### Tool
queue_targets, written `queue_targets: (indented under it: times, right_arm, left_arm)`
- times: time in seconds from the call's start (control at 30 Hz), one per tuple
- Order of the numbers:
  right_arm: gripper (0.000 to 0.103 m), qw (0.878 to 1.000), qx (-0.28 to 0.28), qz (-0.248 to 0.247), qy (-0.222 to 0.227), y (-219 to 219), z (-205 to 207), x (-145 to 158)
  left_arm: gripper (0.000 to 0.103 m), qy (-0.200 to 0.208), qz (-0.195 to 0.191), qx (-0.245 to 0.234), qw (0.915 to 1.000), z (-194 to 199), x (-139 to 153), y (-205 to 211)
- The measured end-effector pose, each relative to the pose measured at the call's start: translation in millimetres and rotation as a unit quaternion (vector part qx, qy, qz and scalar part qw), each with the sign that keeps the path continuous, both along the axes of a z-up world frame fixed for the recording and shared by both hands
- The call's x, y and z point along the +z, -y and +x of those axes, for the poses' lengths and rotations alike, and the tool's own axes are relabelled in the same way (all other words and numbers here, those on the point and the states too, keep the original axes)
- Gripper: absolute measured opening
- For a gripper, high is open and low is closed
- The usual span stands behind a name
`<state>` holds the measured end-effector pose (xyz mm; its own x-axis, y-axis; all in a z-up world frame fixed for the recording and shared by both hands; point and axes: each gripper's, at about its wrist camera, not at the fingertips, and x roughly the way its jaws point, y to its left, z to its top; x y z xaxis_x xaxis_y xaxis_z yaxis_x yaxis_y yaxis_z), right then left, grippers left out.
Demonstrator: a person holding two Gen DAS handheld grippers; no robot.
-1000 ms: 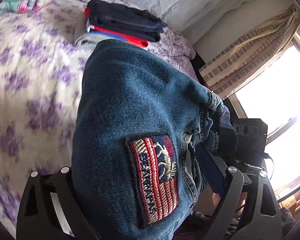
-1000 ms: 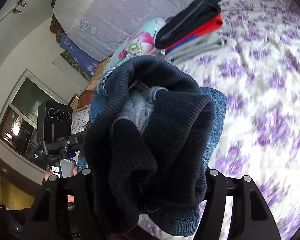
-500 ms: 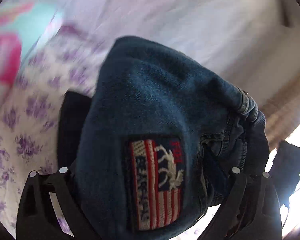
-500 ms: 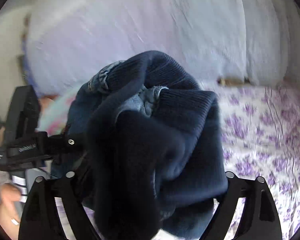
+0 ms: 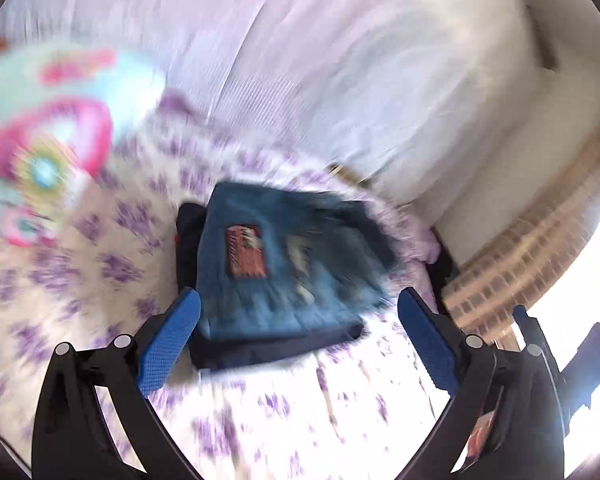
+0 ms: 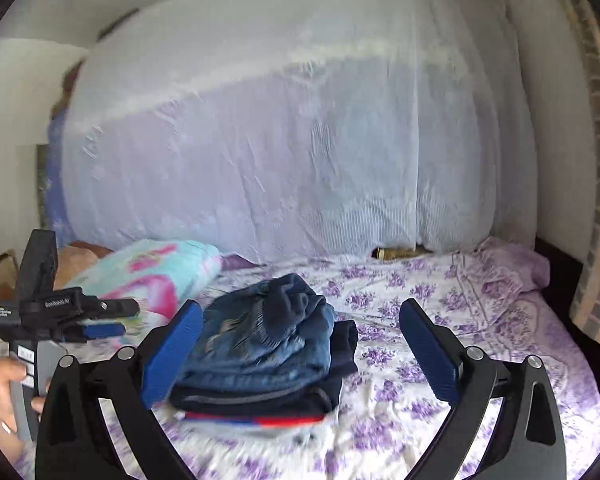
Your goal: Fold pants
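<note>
The folded blue jeans (image 5: 284,272) with a flag patch lie on top of a stack of folded clothes (image 6: 260,404) on the purple-flowered bed (image 6: 440,312). They show in the right wrist view too (image 6: 260,340), a little rumpled. My left gripper (image 5: 300,340) is open and empty, just short of the stack. My right gripper (image 6: 300,352) is open and empty, its blue pads (image 6: 172,356) on either side of the stack, apart from it. The left gripper also shows in the right wrist view (image 6: 100,320), held by a hand at the left.
A floral pillow (image 6: 148,276) lies at the left of the bed. A white net curtain (image 6: 300,140) hangs behind the bed. A checked window curtain (image 5: 540,240) hangs at the right. A purple pillow (image 6: 508,268) lies at the far right.
Both grippers have let go of the jeans and opened. The jeans now rest on the stack, and both grippers have drawn back from them.
</note>
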<state>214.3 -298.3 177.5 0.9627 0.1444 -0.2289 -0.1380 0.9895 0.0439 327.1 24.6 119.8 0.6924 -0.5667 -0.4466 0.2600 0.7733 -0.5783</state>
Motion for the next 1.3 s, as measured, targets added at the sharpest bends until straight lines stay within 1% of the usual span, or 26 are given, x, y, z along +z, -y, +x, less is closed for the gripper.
queue_targets:
  times: [0.07, 0.13, 0.2, 0.27, 0.33, 0.37, 0.43, 0.47, 0.5, 0.53, 0.57, 0.63, 0.67, 0.7, 0.73, 0.8, 0.83, 0.87, 0.93, 0.97, 1.03, 1.1, 1.13, 1.23, 1.3]
  right_arm:
    - [0.099, 1.0, 0.011, 0.002, 0.013, 12, -56, 17]
    - [0.099, 1.0, 0.019, 0.009, 0.021, 27, -108, 31]
    - [0.099, 0.999, 0.026, 0.025, 0.028, 43, -162, 40]
    - [0.099, 0.998, 0.035, 0.029, 0.037, 56, -211, 43]
    - [0.099, 0.998, 0.025, 0.018, 0.049, 61, -255, 36]
    - [0.099, 0.999, 0.02, 0.011, 0.045, 62, -269, 27]
    - [0.099, 1.0, 0.019, -0.003, 0.012, 59, -285, 3]
    - [0.099, 1.0, 0.018, -0.003, -0.008, 57, -288, -16]
    - [0.099, 1.0, 0.014, 0.002, -0.022, 56, -296, -32]
    - [0.099, 0.999, 0.01, 0.011, -0.031, 55, -304, -49]
    - [0.099, 0.999, 0.005, 0.021, -0.038, 51, -303, -70]
    - [0.099, 0.999, -0.005, 0.037, -0.039, 41, -302, -110]
    - [0.099, 0.998, -0.011, 0.044, -0.041, 35, -299, -129]
    - [0.099, 0.997, -0.018, 0.052, -0.045, 29, -297, -144]
    - [0.099, 0.997, -0.024, 0.061, -0.051, 24, -293, -159]
    - [0.099, 0.995, -0.028, 0.069, -0.062, 13, -289, -176]
    - [0.099, 0.995, -0.028, 0.065, -0.065, 5, -290, -183]
    - [0.099, 0.996, -0.032, 0.055, -0.06, -1, -290, -187]
    - [0.099, 0.997, -0.053, 0.032, -0.039, -11, -292, -192]
    - [0.099, 0.998, -0.058, 0.025, -0.029, -14, -292, -194]
    - [0.099, 0.998, -0.055, 0.011, -0.024, -21, -290, -196]
    - [0.099, 0.998, -0.049, 0.0, -0.032, -25, -283, -199]
    - [0.099, 0.998, -0.049, -0.005, -0.037, -27, -280, -200]
    - [0.099, 0.998, -0.049, -0.005, -0.046, -27, -271, -204]
    - [0.099, 0.997, -0.05, -0.004, -0.057, -26, -266, -208]
  left_arm:
    - [0.098, 0.045, 0.023, 0.015, 0.9986, -64, 27, -4]
    - [0.098, 0.088, 0.051, 0.022, 0.9946, -131, 53, -7]
    - [0.098, 0.112, 0.067, 0.031, 0.991, -186, 69, -13]
    - [0.098, 0.131, 0.075, 0.02, 0.9883, -242, 84, -17]
    - [0.098, 0.146, 0.094, 0.022, 0.9846, -289, 87, -19]
    - [0.098, 0.147, 0.106, 0.02, 0.9833, -309, 82, -16]
    - [0.098, 0.13, 0.138, 0.017, 0.9818, -332, 57, -6]
    - [0.098, 0.119, 0.15, 0.014, 0.9814, -339, 43, 0]
    - [0.098, 0.107, 0.166, 0.019, 0.9801, -343, 20, 6]
    - [0.098, 0.1, 0.185, 0.034, 0.977, -346, -2, 11]
    - [0.098, 0.102, 0.203, 0.049, 0.9726, -354, -20, 12]
    - [0.098, 0.12, 0.253, 0.081, 0.9566, -365, -58, 22]
    - [0.098, 0.133, 0.273, 0.094, 0.948, -372, -73, 27]
    - [0.098, 0.141, 0.289, 0.101, 0.9415, -376, -89, 33]
    - [0.098, 0.137, 0.296, 0.104, 0.9394, -375, -101, 37]
    - [0.098, 0.117, 0.305, 0.096, 0.9403, -375, -122, 43]
    - [0.098, 0.111, 0.311, 0.09, 0.9397, -377, -129, 46]
    - [0.098, 0.108, 0.32, 0.09, 0.9368, -380, -135, 48]
    - [0.098, 0.111, 0.342, 0.109, 0.9268, -381, -143, 50]
    - [0.098, 0.114, 0.344, 0.118, 0.9244, -381, -144, 50]
    - [0.098, 0.114, 0.336, 0.126, 0.9265, -380, -144, 48]
    - [0.098, 0.107, 0.322, 0.128, 0.9319, -374, -146, 44]
    - [0.098, 0.103, 0.319, 0.128, 0.9333, -371, -149, 42]
    - [0.098, 0.089, 0.326, 0.144, 0.9299, -360, -153, 39]
    - [0.098, 0.082, 0.324, 0.15, 0.9305, -354, -156, 36]
